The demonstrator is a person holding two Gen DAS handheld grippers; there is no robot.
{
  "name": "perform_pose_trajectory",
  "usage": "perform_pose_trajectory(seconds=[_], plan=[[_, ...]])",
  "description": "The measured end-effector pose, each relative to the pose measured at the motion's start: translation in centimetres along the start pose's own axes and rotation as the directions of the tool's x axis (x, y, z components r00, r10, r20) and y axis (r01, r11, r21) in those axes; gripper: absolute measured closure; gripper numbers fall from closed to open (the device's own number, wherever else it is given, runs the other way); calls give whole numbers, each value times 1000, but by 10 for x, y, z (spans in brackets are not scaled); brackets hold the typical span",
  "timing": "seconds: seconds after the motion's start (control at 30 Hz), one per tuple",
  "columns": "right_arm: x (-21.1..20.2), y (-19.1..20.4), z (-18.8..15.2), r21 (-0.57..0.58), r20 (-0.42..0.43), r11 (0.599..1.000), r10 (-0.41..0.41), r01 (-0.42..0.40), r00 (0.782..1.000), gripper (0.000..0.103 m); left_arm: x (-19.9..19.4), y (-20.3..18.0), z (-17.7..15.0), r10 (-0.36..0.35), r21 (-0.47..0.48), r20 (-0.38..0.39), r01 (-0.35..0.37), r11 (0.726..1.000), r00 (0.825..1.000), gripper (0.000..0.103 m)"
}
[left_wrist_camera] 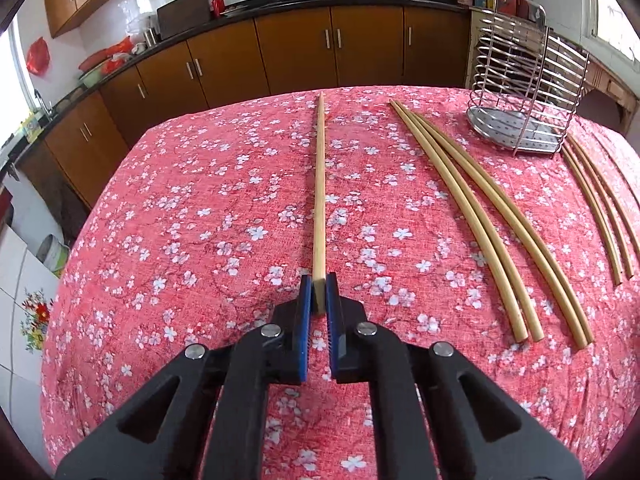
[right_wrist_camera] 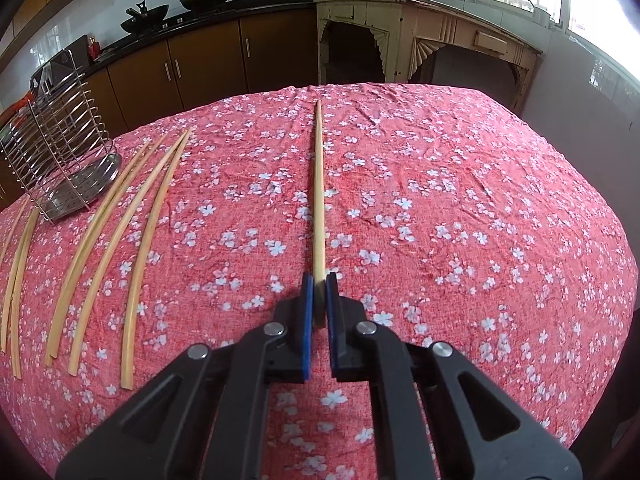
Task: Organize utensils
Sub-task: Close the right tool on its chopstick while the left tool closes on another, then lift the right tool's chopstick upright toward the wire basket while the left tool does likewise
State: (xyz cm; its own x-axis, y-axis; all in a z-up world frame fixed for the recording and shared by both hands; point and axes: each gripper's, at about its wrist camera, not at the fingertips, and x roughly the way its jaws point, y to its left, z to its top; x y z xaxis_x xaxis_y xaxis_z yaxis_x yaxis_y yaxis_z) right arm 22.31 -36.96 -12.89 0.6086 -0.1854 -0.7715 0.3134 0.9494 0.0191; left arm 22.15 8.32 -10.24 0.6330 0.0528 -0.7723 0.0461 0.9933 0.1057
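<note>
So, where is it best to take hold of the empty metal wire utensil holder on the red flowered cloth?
Grip the silver wire utensil holder at its tall back plate, coming from above with the jaws astride the thin upper edge. The rack stands upright, its wire hoops are wide and curved, and the round perforated base lies flat on the red flowered cloth.

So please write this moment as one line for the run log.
left claw: shut on chopstick | right claw: shut on chopstick | loose chopsticks: on tablecloth | wire holder: empty
</note>
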Motion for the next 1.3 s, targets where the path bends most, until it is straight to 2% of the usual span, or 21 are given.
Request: perform_pose_trajectory(seconds=[0.23,0.43,0.63,0.9,1.03,1.3], plan=[[-32,0,-3,-28,82,1000,0,2,997,96,-30,8,-7,-26,-15,83,27,1000,996,96],[-74,3,4,-53,191,998,25,-16,981,96,-71,13,2,-34,-34,208,42,999,978,96],[-117,5,25,-50,336,998,52,-38,940,96,-110,20,23,-28,-82,352,61,995,936,96],[-156,9,67,-47,485,998,67,-50,872,96,-140,32,66,3,-143,480,75,987,877,96],[-173,11,89,-52,533,996,84,-66,842,96,-149,36,85,9,-157,511,83,984,859,96],[-201,12,115,-65,555,988,154,-142,817,96,-164,42,101,32,-172,540,73,982,841,96]])
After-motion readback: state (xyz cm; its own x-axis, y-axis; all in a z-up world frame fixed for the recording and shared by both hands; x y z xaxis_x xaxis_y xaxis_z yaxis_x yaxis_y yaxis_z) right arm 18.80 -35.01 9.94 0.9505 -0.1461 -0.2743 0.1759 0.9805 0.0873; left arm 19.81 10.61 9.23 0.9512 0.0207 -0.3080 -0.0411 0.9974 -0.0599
